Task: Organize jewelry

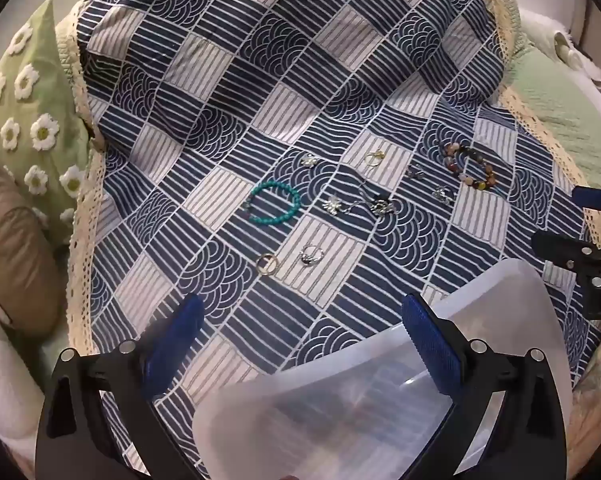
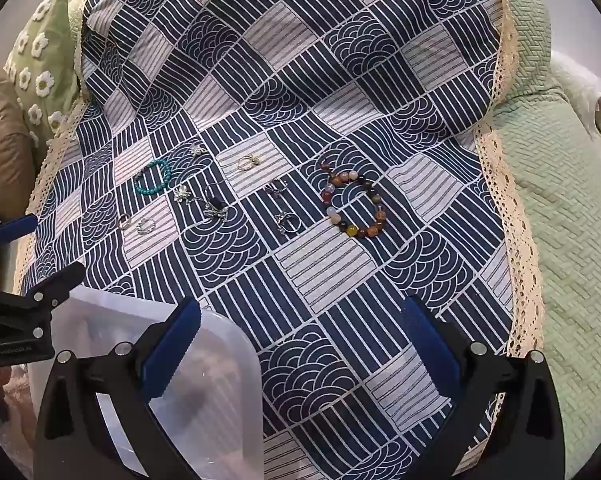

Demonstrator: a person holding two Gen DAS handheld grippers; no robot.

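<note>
Jewelry lies on a navy and white patterned cloth. A turquoise bead bracelet, a multicolour bead bracelet, a gold ring, a silver ring and several silver pieces are spread out. A translucent plastic box sits nearest me. My left gripper is open above the cloth, its right finger over the box. My right gripper is open, its left finger over the box corner.
A green daisy cushion and a brown cushion lie to the left. A pale green textured cover lies to the right beyond the cloth's lace edge. Each gripper shows at the edge of the other's view.
</note>
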